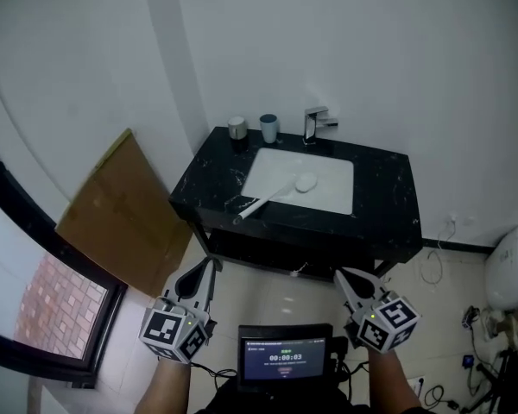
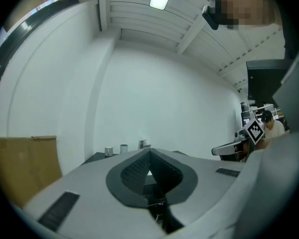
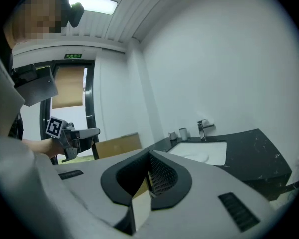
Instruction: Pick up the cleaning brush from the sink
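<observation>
The white cleaning brush (image 1: 272,198) lies in the white sink (image 1: 328,192), its round head in the basin and its handle sticking out over the front left rim onto the black counter (image 1: 388,205). Both grippers are held low in the head view, well short of the counter and apart from the brush. My left gripper (image 1: 211,262) (image 2: 149,151) is shut with nothing between its jaws. My right gripper (image 1: 338,274) (image 3: 149,153) is also shut and empty. In the right gripper view the sink (image 3: 217,153) shows ahead to the right.
A chrome faucet (image 1: 315,123) and two cups (image 1: 236,128) (image 1: 268,128) stand at the back of the counter. A cardboard sheet (image 1: 125,214) leans at the left beside a dark-framed window (image 1: 43,317). A screen (image 1: 285,356) sits between my arms. Cables and a white fixture (image 1: 511,270) are at the right.
</observation>
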Action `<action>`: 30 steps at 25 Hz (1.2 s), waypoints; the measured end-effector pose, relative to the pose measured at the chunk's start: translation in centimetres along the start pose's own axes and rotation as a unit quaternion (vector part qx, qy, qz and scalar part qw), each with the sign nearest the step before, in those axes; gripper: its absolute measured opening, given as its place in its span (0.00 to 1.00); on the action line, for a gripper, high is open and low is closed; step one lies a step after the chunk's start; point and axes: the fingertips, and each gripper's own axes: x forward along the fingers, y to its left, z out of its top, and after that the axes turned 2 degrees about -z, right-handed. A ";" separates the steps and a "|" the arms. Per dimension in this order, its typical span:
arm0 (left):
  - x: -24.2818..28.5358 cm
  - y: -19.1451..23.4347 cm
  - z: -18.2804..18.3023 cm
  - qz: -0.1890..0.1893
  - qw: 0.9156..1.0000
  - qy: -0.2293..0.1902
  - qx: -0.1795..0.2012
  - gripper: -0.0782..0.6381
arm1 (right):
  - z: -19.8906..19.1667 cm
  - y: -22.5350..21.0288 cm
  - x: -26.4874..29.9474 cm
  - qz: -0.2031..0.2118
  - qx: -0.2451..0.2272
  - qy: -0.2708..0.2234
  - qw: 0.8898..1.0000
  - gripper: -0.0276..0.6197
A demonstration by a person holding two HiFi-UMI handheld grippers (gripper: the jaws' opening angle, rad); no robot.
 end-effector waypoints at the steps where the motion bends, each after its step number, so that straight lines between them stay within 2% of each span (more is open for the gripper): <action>1: -0.1 1.5 0.0 0.001 1.000 0.000 0.002 0.11 | -0.2 0.7 1.4 -0.004 0.002 0.003 1.000 0.06; 7: 1.3 9.2 0.0 -0.007 1.000 0.000 0.000 0.11 | -0.5 3.7 8.7 -0.021 0.022 0.008 1.000 0.06; 10: 2.9 11.4 0.1 -0.015 1.000 -0.004 -0.005 0.11 | -0.5 4.2 11.4 -0.012 0.024 0.021 0.999 0.06; 14: 5.7 13.5 1.2 -0.010 1.000 -0.010 0.002 0.11 | 0.6 1.5 14.8 -0.031 0.034 0.006 0.999 0.06; 17: 7.3 13.7 1.6 -0.022 1.000 -0.007 0.012 0.11 | 2.0 -0.6 17.0 -0.053 0.041 -0.003 0.998 0.06; 22: 10.3 18.3 1.9 -0.020 1.000 0.000 0.012 0.11 | 3.0 -0.8 21.3 -0.056 0.029 0.011 0.998 0.06; 27: 13.3 23.0 1.7 -0.066 0.998 0.002 0.024 0.11 | 2.0 -0.3 25.4 -0.074 0.014 0.031 0.997 0.06; 30: 14.5 27.2 1.8 -0.096 0.995 0.002 0.033 0.11 | 1.8 0.4 28.1 -0.102 0.000 0.036 0.994 0.06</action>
